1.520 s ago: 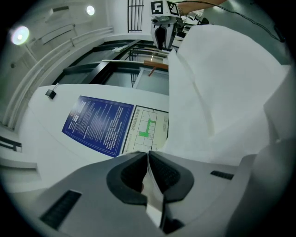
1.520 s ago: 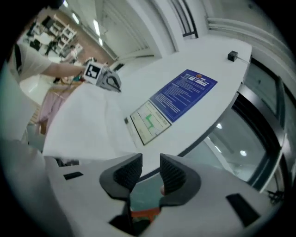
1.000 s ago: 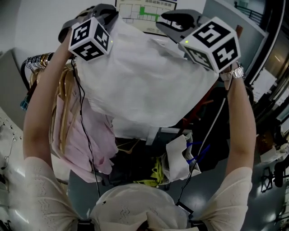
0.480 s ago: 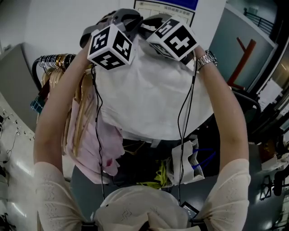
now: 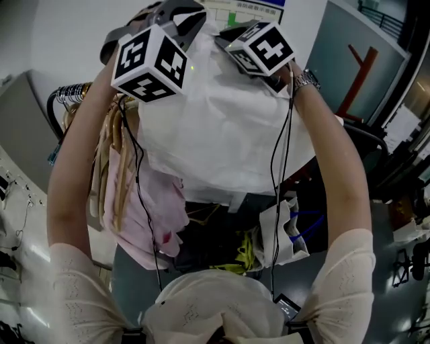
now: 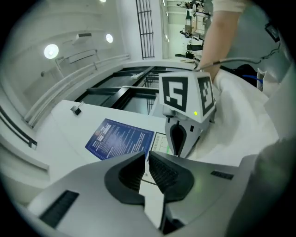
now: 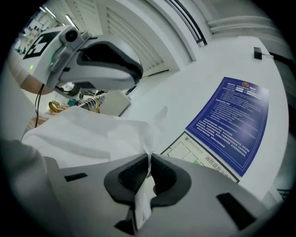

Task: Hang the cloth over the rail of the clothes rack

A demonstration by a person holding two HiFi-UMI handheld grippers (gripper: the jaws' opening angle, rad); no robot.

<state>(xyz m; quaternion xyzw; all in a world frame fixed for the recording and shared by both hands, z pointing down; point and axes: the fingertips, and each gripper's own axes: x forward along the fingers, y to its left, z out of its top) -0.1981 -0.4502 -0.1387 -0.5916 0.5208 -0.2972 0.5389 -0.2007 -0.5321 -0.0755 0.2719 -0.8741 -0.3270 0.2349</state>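
Head view: I held the white cloth (image 5: 222, 134) high in front of me, my left gripper (image 5: 191, 15) and right gripper (image 5: 227, 39) close together at its top edge, and the rest draped down between my arms. The clothes rack's rail (image 5: 67, 94) sat lower on the left, crowded with gold hangers (image 5: 111, 168) and a pink garment (image 5: 151, 208); the cloth had not reached it.

Left gripper view: my fingers were pinched narrow on a thin white strip of the cloth, a blue poster (image 6: 119, 139) on the far wall beyond.

Right gripper view: my fingers clamped a bunched fold of the cloth.

The step in hand looked like carrying the cloth aloft. Next, I judged, it had to swing left, clear the hangers and settle across the rail before either grip let go.
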